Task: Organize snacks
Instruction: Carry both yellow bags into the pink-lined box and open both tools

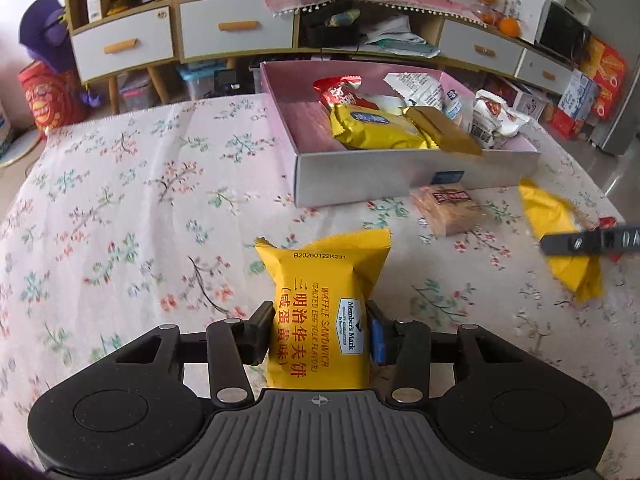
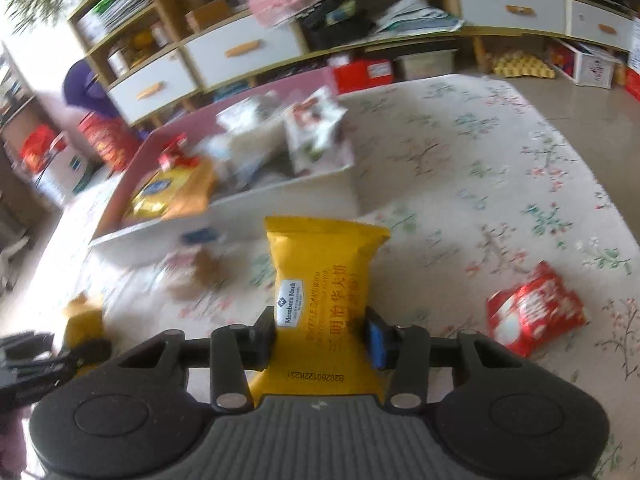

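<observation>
My left gripper (image 1: 320,330) is shut on a yellow waffle sandwich packet (image 1: 324,304), held above the floral tablecloth in front of the box. My right gripper (image 2: 320,334) is shut on a second yellow waffle sandwich packet (image 2: 324,276); that packet and a finger also show at the right edge of the left wrist view (image 1: 560,236). The open white box (image 1: 360,176) with a pink inside holds several snack packets, yellow, gold, red and white; it also shows, blurred, in the right wrist view (image 2: 240,216). A brown biscuit packet (image 1: 448,208) lies just before the box. A red packet (image 2: 534,314) lies at the right.
The table is covered by a floral cloth (image 1: 120,220). Behind it stand a low cabinet with white drawers (image 1: 236,28), shelves, boxes on the floor and oranges (image 1: 508,26). The left gripper and its packet show at the left edge of the right wrist view (image 2: 76,332).
</observation>
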The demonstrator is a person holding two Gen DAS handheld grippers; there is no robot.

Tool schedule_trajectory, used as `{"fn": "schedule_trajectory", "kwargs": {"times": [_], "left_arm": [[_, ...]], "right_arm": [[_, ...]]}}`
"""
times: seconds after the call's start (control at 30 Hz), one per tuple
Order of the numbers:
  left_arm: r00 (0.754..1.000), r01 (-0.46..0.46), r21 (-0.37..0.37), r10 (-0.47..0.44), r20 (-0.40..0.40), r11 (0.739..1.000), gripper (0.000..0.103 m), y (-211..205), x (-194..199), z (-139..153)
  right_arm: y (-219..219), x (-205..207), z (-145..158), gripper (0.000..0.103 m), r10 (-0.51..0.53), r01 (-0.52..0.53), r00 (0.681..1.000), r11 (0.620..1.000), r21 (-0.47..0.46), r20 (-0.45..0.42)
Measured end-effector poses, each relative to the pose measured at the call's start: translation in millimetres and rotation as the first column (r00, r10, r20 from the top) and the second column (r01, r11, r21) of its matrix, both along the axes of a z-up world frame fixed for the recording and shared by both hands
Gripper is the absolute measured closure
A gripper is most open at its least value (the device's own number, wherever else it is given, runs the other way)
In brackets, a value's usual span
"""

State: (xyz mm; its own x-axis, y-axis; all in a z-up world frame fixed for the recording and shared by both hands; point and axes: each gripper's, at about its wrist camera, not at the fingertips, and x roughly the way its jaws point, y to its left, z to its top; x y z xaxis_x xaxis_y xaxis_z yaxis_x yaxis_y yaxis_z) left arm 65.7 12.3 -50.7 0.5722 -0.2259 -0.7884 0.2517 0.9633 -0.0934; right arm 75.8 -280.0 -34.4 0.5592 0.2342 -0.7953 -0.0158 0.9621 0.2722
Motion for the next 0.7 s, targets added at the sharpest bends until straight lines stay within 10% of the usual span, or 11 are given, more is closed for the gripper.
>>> {"fn": "schedule_trajectory", "kwargs": {"times": [0.7], "left_arm": [[0.998,-0.019,0.039,0.021,-0.056,0.999,0.048,-24.5,-28.7,6.3]], "right_arm": [[37.2,-21.3,4.4,0.059,0.113,-0.113,0.994,0.993,-0.024,-0.011]]}}
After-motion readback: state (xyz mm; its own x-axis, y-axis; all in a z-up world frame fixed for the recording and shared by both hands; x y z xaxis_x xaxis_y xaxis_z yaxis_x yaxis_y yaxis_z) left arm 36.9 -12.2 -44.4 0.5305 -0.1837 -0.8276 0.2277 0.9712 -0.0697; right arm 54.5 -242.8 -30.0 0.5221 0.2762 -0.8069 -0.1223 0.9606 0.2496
